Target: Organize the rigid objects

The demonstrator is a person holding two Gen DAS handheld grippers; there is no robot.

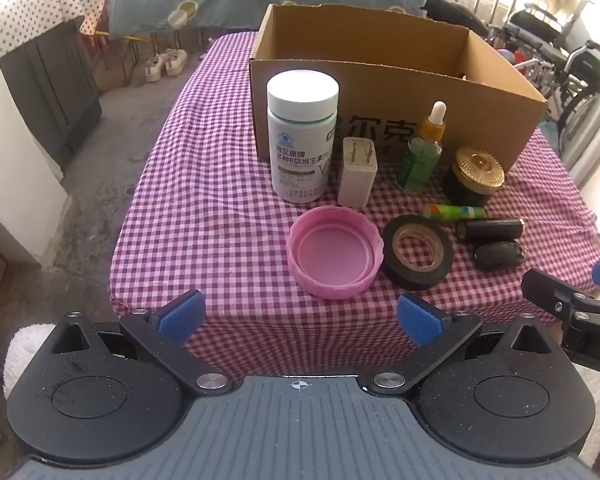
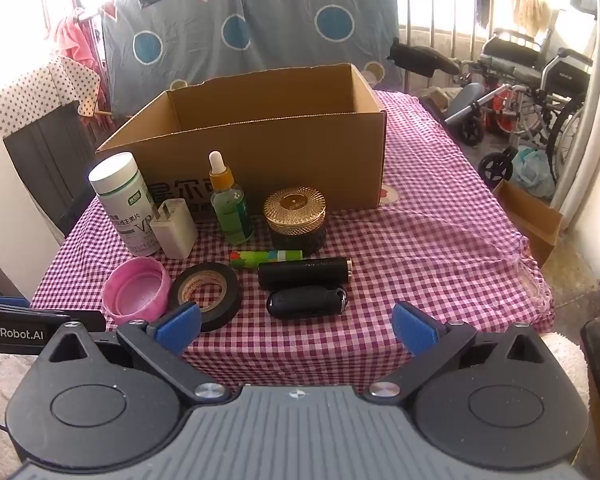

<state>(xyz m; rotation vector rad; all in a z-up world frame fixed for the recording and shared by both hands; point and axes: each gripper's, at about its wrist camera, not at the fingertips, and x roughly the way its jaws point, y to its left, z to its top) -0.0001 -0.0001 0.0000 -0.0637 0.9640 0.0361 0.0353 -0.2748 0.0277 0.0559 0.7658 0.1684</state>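
An open cardboard box [image 1: 396,92] [image 2: 268,136] stands on a table with a checked cloth [image 1: 204,208] [image 2: 440,240]. In front of it are a white pill bottle [image 1: 302,136] [image 2: 124,204], a white plug charger [image 1: 358,172] [image 2: 175,228], a green dropper bottle [image 1: 422,152] [image 2: 230,204], a gold-lidded jar [image 1: 476,178] [image 2: 296,218], a green tube [image 1: 454,213] [image 2: 266,258], a black cylinder [image 1: 492,230] [image 2: 304,274], a black key fob [image 1: 496,256] [image 2: 304,302], a tape roll [image 1: 418,256] [image 2: 206,294] and a pink lid [image 1: 334,258] [image 2: 138,292]. My left gripper [image 1: 300,316] and right gripper [image 2: 296,326] hang open before the table's near edge, holding nothing.
A wheelchair [image 2: 540,92] and a small cardboard box [image 2: 532,220] stand on the floor to the right. A dark cabinet [image 1: 48,84] and shoes [image 1: 166,64] are to the left. A patterned sheet [image 2: 252,28] hangs behind the table.
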